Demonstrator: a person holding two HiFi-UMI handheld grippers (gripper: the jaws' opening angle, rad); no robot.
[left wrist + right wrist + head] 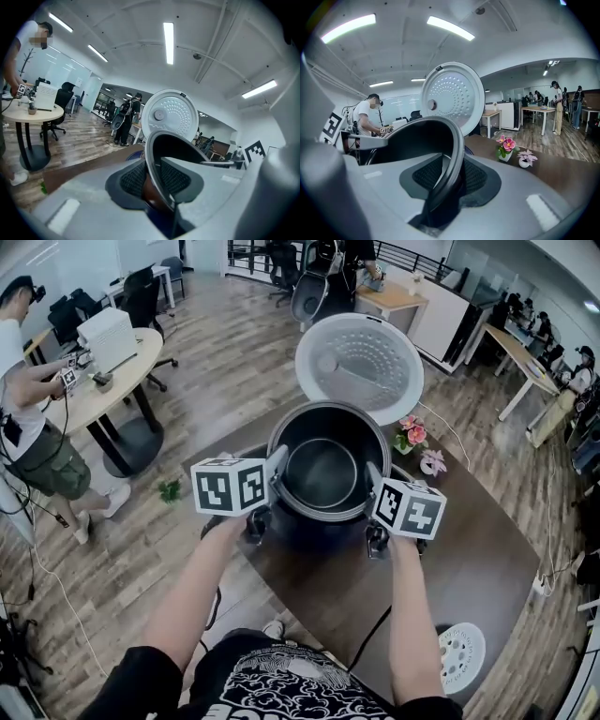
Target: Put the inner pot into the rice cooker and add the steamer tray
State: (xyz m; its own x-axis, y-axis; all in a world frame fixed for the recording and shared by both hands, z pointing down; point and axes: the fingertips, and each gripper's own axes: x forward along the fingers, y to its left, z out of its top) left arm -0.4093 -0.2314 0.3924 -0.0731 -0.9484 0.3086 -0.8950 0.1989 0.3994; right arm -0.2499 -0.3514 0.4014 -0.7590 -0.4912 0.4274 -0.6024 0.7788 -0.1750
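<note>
The dark metal inner pot [323, 470] hangs between my two grippers, right above the dark rice cooker body [314, 531]. My left gripper [277, 463] is shut on the inner pot's left rim [152, 161], its ribbed pads on either side of the wall. On the opposite side my right gripper [373, 476] is shut on the right rim [452, 161]. The cooker's white lid [359, 362] stands open behind the pot, its perforated inner plate facing me. The white round steamer tray [461, 656] lies on the brown table at the lower right.
Two small pots of pink flowers [418, 439] stand on the brown table [487, 568] just right of the cooker. A round wooden table [89, 395] with a white machine and a person beside it is at the far left. A cable runs from under the cooker.
</note>
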